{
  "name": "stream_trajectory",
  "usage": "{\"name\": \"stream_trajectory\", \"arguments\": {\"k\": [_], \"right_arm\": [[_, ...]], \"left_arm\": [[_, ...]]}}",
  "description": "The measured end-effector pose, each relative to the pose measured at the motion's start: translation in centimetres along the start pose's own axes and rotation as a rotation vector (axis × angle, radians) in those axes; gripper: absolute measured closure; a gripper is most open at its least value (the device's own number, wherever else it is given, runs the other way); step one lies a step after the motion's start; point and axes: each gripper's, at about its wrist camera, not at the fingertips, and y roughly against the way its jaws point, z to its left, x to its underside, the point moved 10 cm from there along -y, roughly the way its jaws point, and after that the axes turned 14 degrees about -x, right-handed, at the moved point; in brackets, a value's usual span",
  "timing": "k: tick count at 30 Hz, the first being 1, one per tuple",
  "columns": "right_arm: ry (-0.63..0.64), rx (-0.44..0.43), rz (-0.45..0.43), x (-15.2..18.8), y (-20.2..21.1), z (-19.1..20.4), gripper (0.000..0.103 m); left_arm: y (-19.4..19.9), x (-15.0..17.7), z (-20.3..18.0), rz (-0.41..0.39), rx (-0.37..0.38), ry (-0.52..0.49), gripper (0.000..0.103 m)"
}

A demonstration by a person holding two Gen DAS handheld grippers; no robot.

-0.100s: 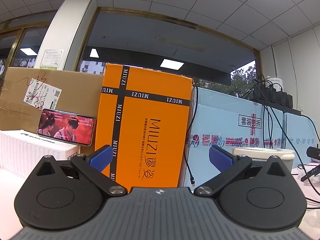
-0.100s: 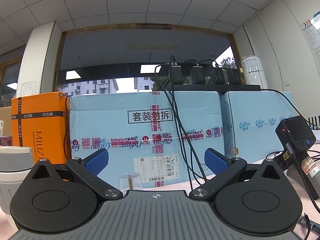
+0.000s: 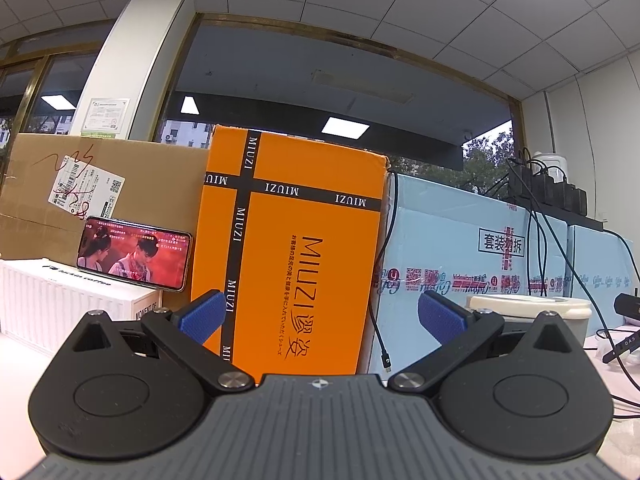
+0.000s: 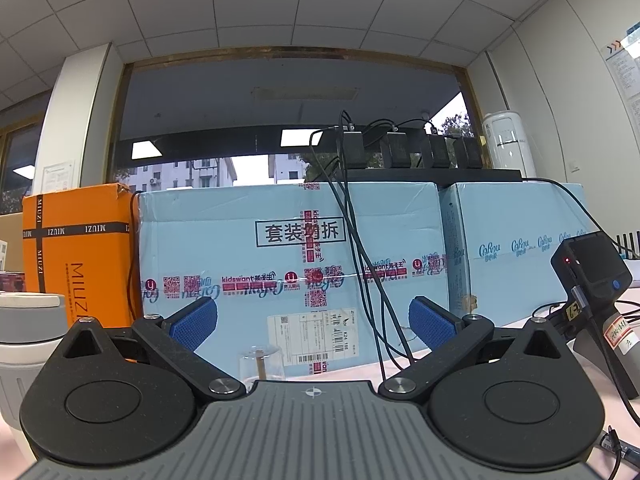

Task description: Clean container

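Observation:
A grey container with a cream-white lid (image 3: 528,307) stands on the table, to the right behind my left gripper (image 3: 322,314). The same container (image 4: 30,332) fills the left edge of the right wrist view. A small clear glass with a brown stick in it (image 4: 261,362) stands just ahead of my right gripper (image 4: 312,322), low between its fingers and apart from them. Both grippers have blue pads, are held level and stand wide open with nothing between the pads.
An orange MIUZI box (image 3: 292,256), pale blue cartons (image 4: 296,256) and a brown carton (image 3: 104,184) wall off the back. A phone (image 3: 134,254) leans on a white box (image 3: 72,304). Black cables (image 4: 360,260) hang from chargers; a black device (image 4: 592,276) sits at right.

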Motion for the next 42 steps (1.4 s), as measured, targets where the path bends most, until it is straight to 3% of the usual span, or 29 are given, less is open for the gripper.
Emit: {"name": "stream_trajectory", "arguments": {"k": [14, 30, 42], "right_arm": [[-0.012, 0.005, 0.027, 0.2, 0.2, 0.1, 0.000], [-0.017, 0.014, -0.012, 0.0, -0.5, -0.7, 0.000], [-0.023, 0.028, -0.015, 0.5, -5.3, -2.7, 0.000]], "left_arm": [[-0.1, 0.0, 0.0, -0.014, 0.002, 0.002, 0.000], [0.4, -0.3, -0.4, -0.037, 0.013, -0.017, 0.000], [0.5, -0.3, -0.7, -0.038, 0.023, -0.021, 0.000]]}}
